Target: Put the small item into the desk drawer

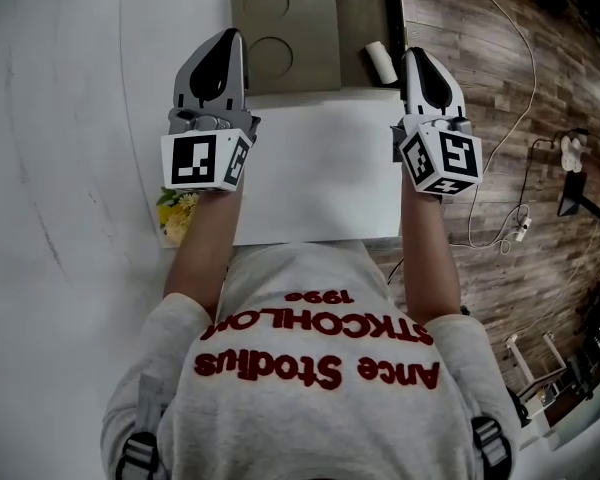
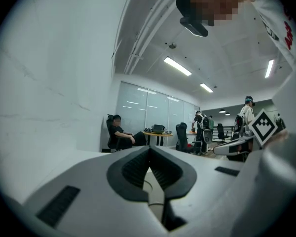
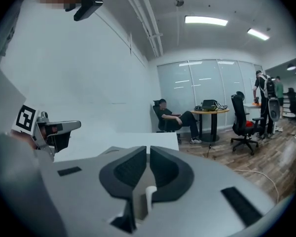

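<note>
Roll (image 1: 381,63) inside drawer (image 1: 360,18) beside tray (image 1: 285,28)

an open-plan office: a wall of glass partitions (image 3: 207,90) under long ceiling strip lights (image 3: 205,20), black swivel chairs (image 3: 244,118) beside a small round table (image 3: 209,111) where a seated person (image 3: 173,116) leans back, other people (image 2: 246,115) standing farther off. a white bench (image 1: 310,183) stands on wood-plank floor (image 1: 470,98), a cable (image 3: 247,171) trailing across it.

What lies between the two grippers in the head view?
The head view shows the drawer's brown panel and a small white roll between the left gripper and the right gripper.
</note>
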